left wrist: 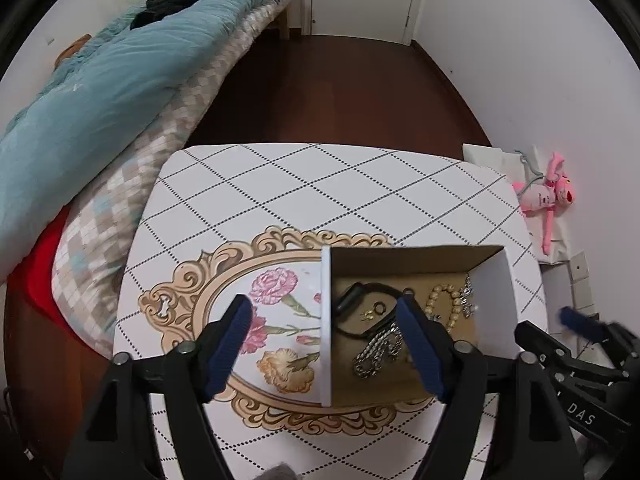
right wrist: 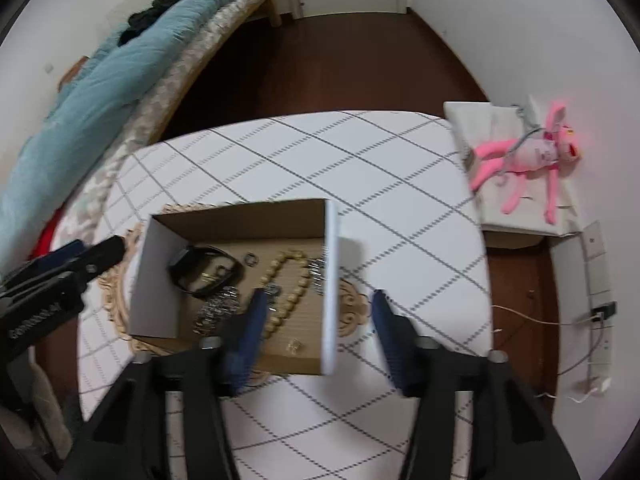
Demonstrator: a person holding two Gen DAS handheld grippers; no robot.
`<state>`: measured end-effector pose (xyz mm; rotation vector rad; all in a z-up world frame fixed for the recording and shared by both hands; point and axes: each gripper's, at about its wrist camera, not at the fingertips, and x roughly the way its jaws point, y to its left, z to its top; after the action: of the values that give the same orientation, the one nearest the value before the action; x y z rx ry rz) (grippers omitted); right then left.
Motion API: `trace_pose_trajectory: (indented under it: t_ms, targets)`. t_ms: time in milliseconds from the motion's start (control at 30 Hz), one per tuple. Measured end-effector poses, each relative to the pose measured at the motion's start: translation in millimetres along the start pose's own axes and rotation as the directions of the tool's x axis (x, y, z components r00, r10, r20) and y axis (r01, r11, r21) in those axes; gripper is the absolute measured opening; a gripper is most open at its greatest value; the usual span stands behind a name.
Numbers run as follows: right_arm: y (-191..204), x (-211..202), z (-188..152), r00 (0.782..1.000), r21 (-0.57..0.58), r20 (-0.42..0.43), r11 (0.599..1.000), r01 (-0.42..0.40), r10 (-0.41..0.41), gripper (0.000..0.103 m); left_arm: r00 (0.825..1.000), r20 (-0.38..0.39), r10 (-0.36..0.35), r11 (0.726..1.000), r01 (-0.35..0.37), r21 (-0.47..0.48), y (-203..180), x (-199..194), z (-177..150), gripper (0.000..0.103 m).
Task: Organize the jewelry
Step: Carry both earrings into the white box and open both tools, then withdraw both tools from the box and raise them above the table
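Small open cardboard box (left wrist: 416, 268), white outside and brown inside, resting on the white table (left wrist: 280, 184) with its dotted diamond pattern, partly over the printed gold frame with pink flowers (left wrist: 276, 284). Inside the box, all the jewelry: black watch-like band (left wrist: 360, 294) toward the left wall, small dark ring (left wrist: 378, 307) just beside it, tangled silver chain (left wrist: 378, 354) nearer the front edge, cream bead bracelet (left wrist: 442, 304) toward the right wall, silvery chain piece (left wrist: 466, 298) against that wall.

Left gripper (left wrist: 324, 342) hanging over the box's left wall, blue-padded fingers (left wrist: 230, 344) spread wide, 1 outside the box and 1 above its contents, pinching nothing. Right gripper (right wrist: 318, 332) likewise spread, straddling the box's right wall, empty.

Likely handling: everything light. Chains limp and slippery, prone to snagging on each other; best pinched at a bunched section, not a single strand. Beads hard and round, liable to roll between pads; a grip across the strand, between 2 beads, seems safest. Band stiffer, easy to take across its strap. Ring tiny, flat on the cardboard, probably hardest to lift.

Readable writing: only "DAS" on the right gripper's body, seen from the left wrist view; lettering on the left gripper's body too blurred to read.
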<state>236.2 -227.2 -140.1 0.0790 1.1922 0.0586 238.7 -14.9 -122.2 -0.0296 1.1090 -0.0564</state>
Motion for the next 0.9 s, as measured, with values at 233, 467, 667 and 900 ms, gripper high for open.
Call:
trace_pose_trajectory:
  t_ms: [233, 467, 667, 900]
  targets:
    - [2, 8, -12, 0.992, -0.039, -0.013, 0.992, 0.121, -0.122, 0.101, 0.999, -0.015, 0.041, 0.999, -0.041, 0.031, -4, 10, -24, 0.103]
    - [2, 7, -21, 0.989, -0.038, -0.004, 0.988, 0.15, -0.15, 0.103, 0.998, -0.029, 0.053, 0.998, -0.052, 0.023, -4, 11, -36, 0.103]
    - [4, -5, -28, 0.99, -0.03, 0.014, 0.989, 0.144, -0.143, 0.103, 0.998, -0.003, 0.058, 0.998, -0.058, 0.009, -3, -7, -42, 0.103]
    - [8, -46, -48, 0.986, -0.011, 0.085, 0.99, 0.142, -0.14, 0.103, 0.996, 0.069, 0.056, 0.998, -0.055, -0.01, 0, -52, -56, 0.103]
